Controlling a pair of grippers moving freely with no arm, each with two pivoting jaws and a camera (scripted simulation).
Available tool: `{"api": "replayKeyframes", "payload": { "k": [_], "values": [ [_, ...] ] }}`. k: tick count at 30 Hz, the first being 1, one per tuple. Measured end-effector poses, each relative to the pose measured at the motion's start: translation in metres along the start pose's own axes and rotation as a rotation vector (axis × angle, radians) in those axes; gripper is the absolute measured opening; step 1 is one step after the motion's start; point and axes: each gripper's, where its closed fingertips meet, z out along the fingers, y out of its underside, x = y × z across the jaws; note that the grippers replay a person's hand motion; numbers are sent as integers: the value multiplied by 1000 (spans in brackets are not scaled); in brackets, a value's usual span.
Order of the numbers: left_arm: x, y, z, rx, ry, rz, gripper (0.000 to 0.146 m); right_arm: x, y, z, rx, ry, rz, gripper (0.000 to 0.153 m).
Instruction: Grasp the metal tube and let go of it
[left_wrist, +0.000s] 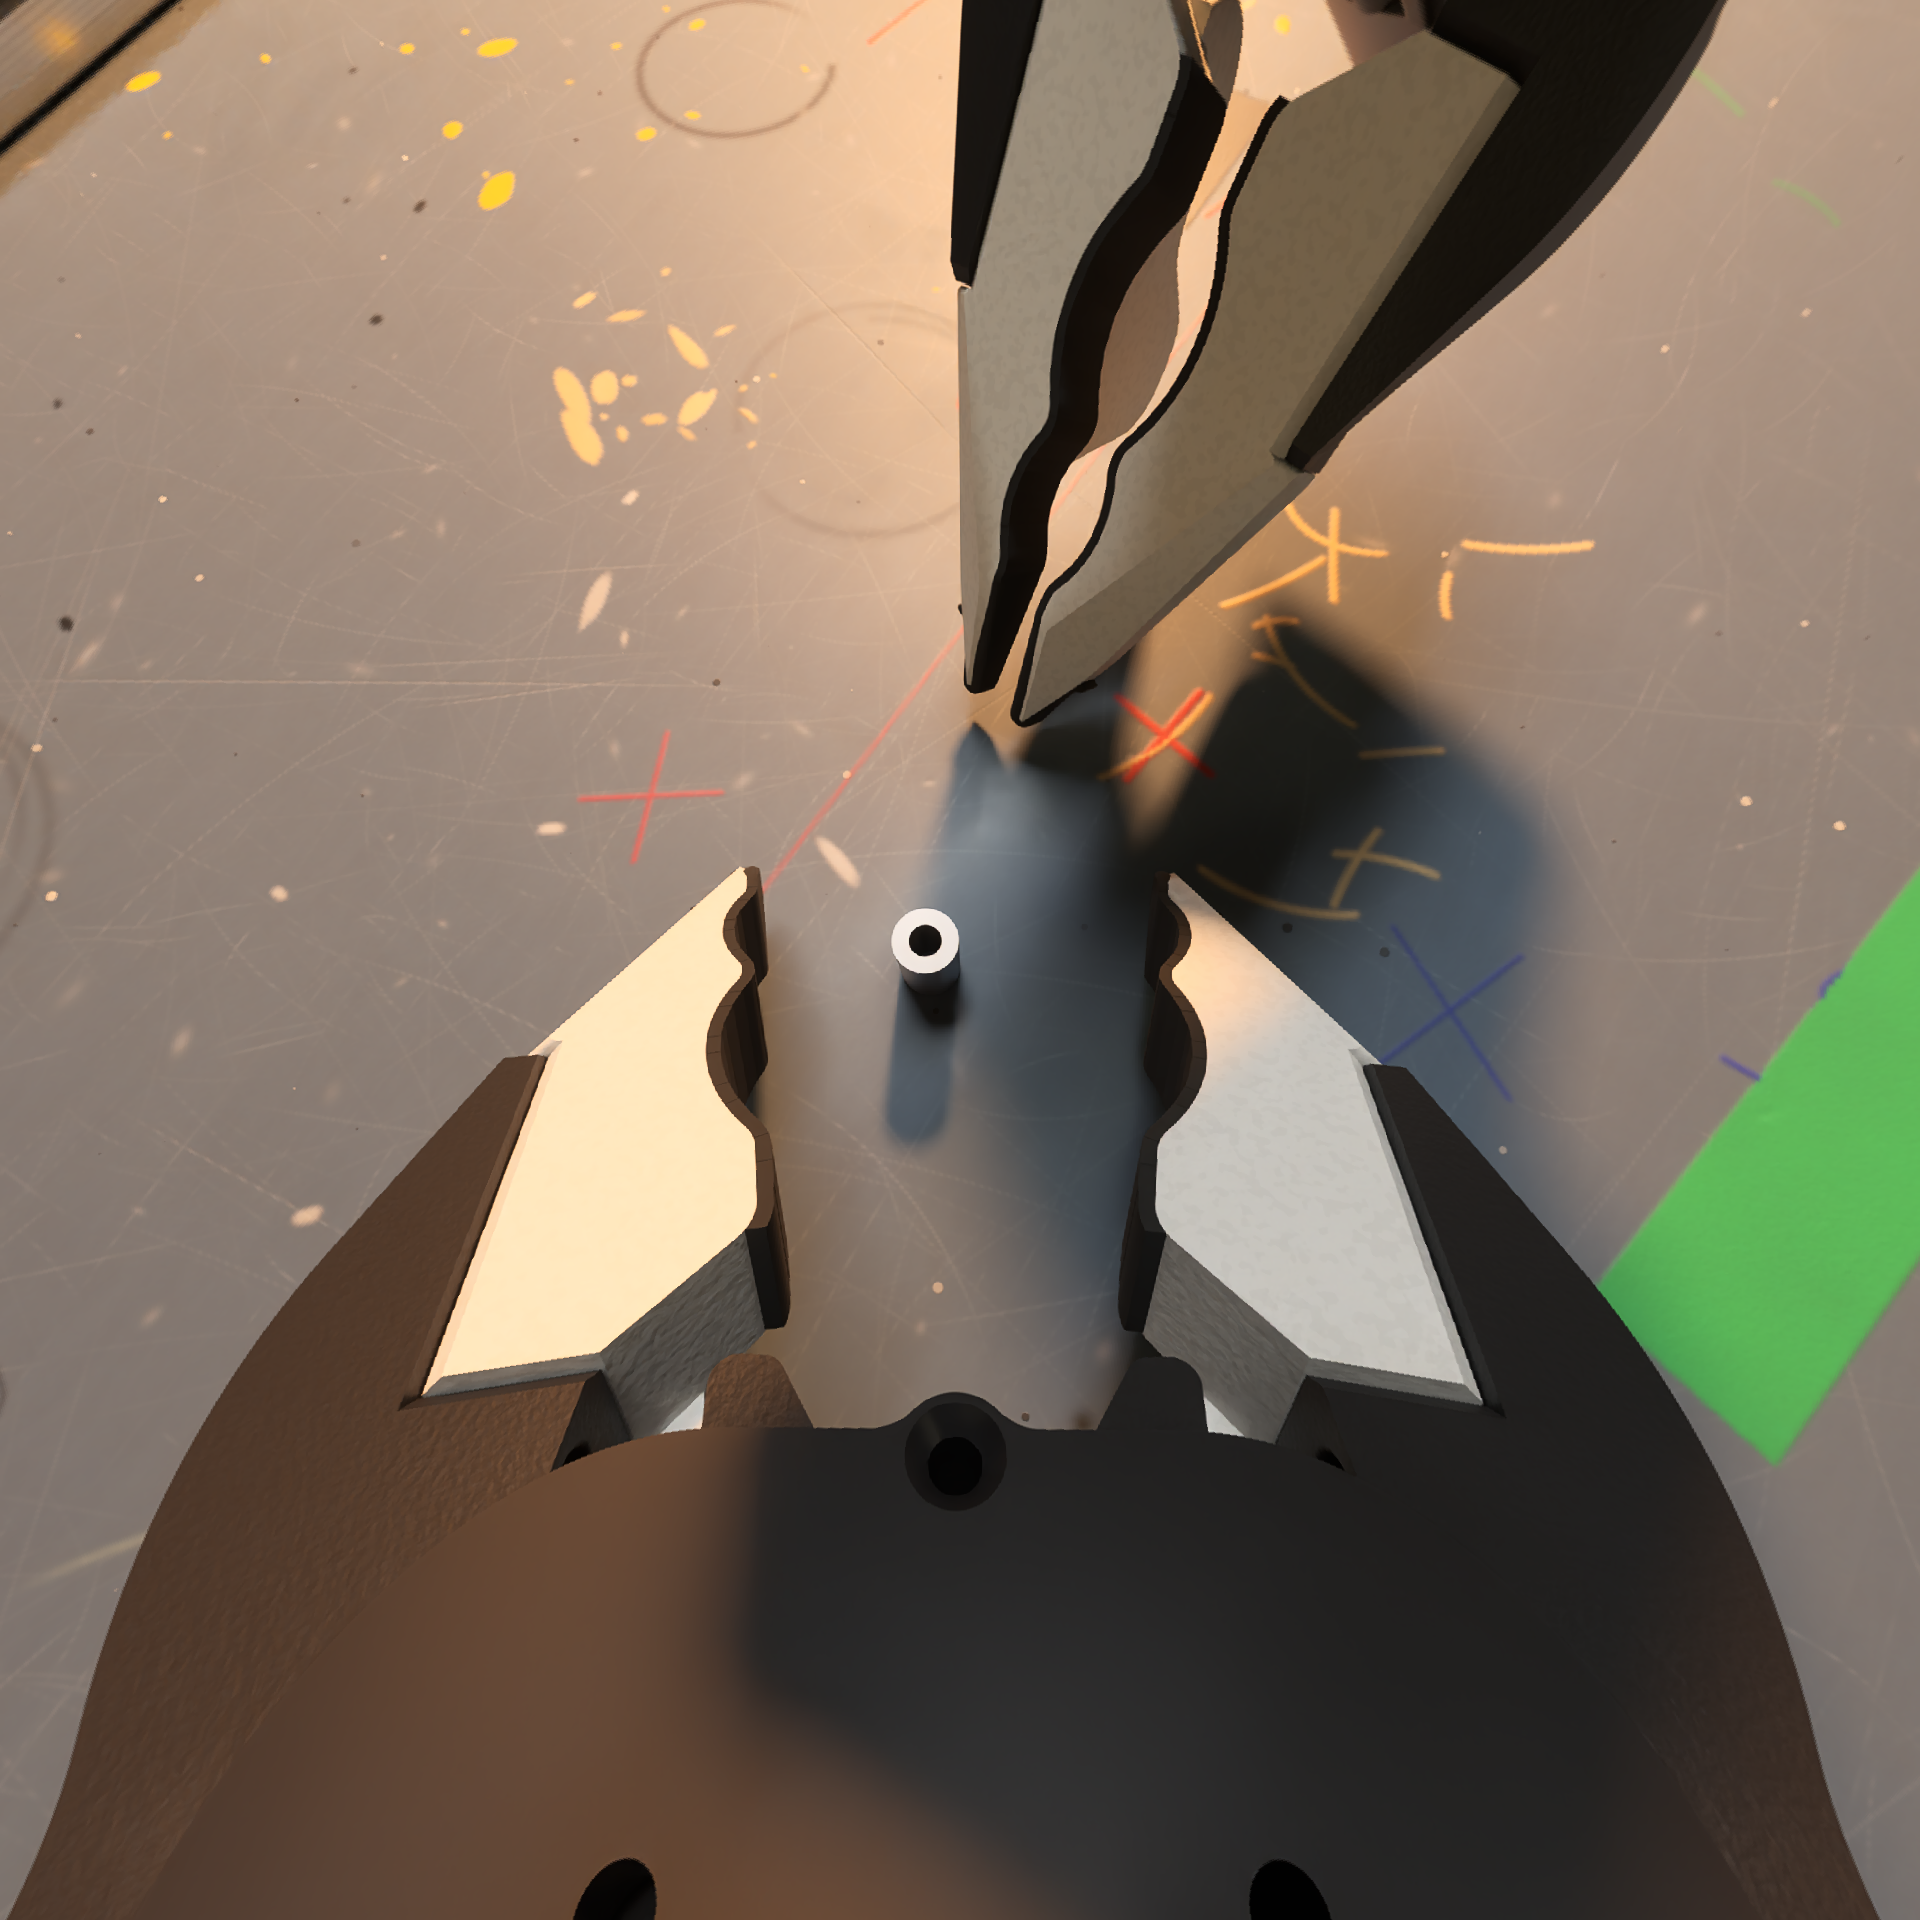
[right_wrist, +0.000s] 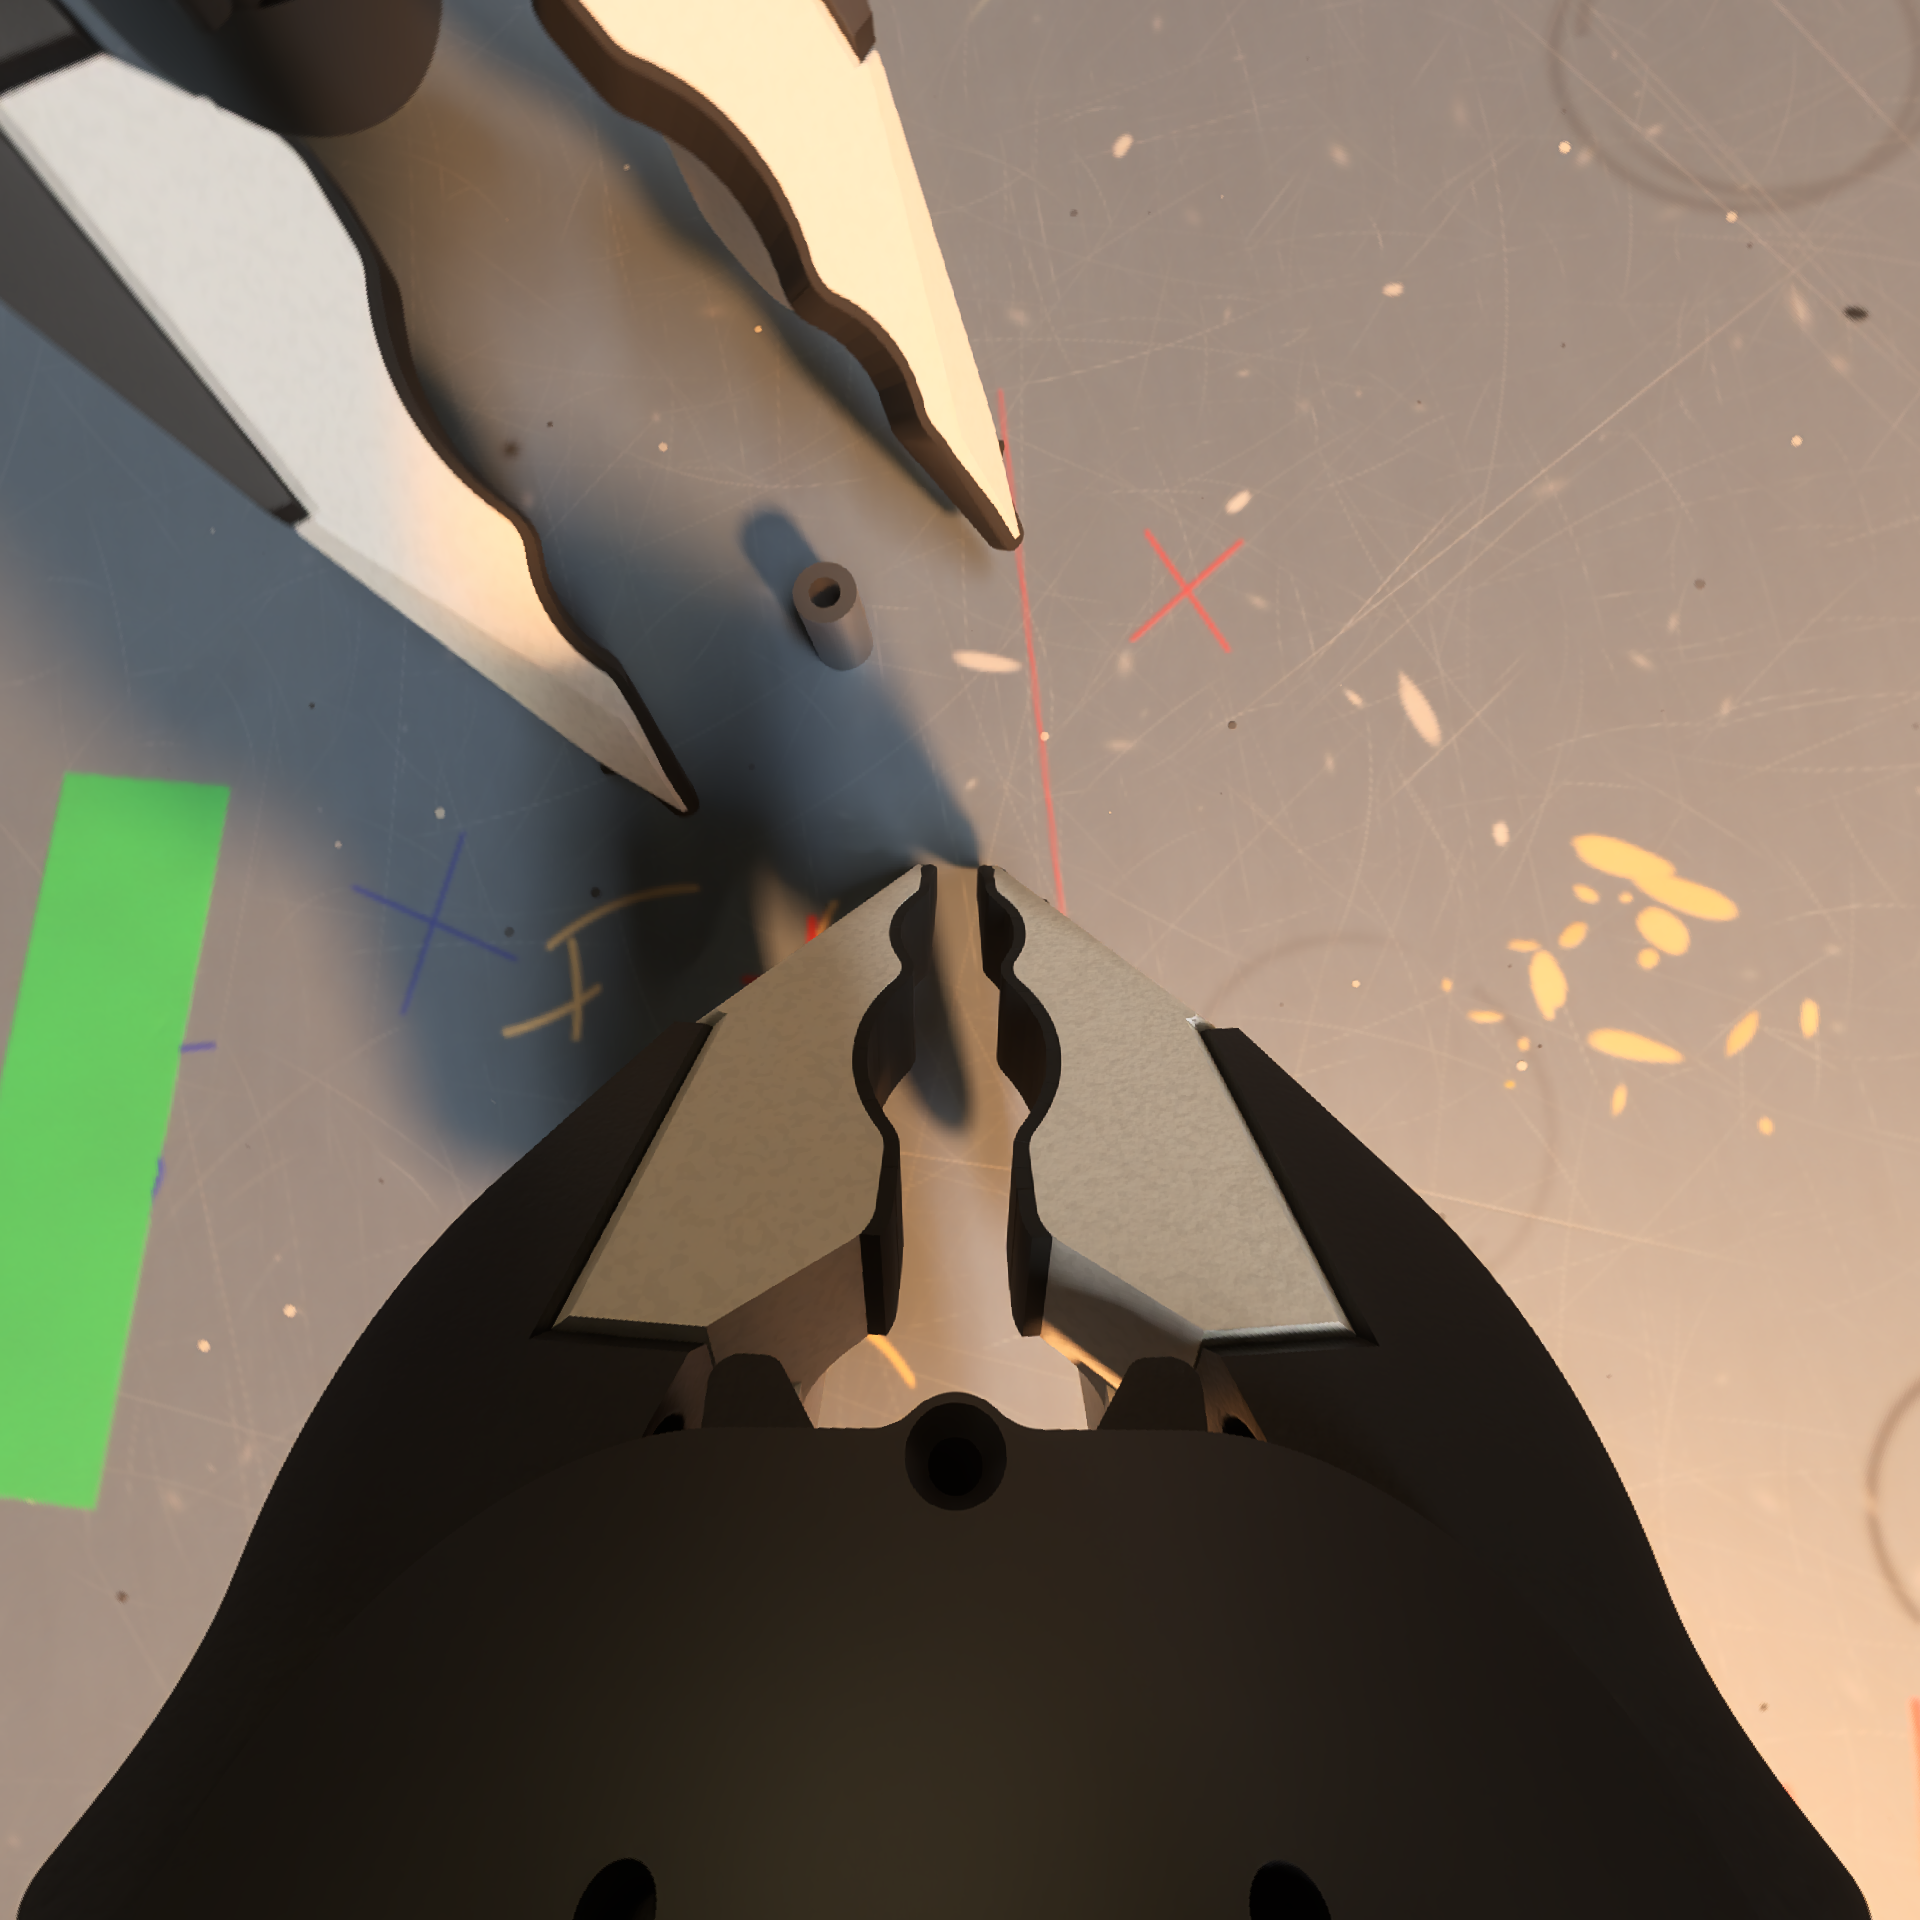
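Note:
A small metal tube (left_wrist: 925, 951) stands upright on the scratched table, its open end up. My left gripper (left_wrist: 961, 883) is open above it, with the tube between its two fingers and touching neither. In the right wrist view the tube (right_wrist: 829, 613) stands in shadow between the left gripper's spread fingers (right_wrist: 847, 670). My right gripper (right_wrist: 956, 875) is shut and empty, a little short of the tube. It also shows in the left wrist view (left_wrist: 1003, 701), coming in from the top with its tips close together beyond the tube.
A green strip (left_wrist: 1787, 1216) lies flat on the table to the right in the left wrist view, and on the left in the right wrist view (right_wrist: 104, 1132). Yellow paint splashes (left_wrist: 623, 395), red, blue and orange marks cover the table surface (left_wrist: 312, 727).

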Motion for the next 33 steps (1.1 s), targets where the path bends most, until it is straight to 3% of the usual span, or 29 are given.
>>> {"api": "replayKeyframes", "payload": {
  "k": [9, 15, 18, 24, 29, 33],
  "values": [
    [3, 3, -14, 40, -23, 4, 70, -6, -4, -2, -57, 33, -20, 30],
    [6, 10, -16, 14, -42, 2, 70, -9, 0, -1, -67, 0, -99, 27],
    [7, 10, -10, -13, -55, 3, 69, -8, 1, 0, -68, -3, -76, 10],
    [0, 10, -4, -44, -91, -27, 42, -9, -6, 4, -54, 18, 117, 6],
    [-7, 11, -3, -52, -107, -26, 14, -9, -10, 7, -37, 45, 154, 21],
    [-10, 11, -3, -52, -109, -15, 12, -13, -13, 10, -18, 6, 178, 11]
  ]
}}
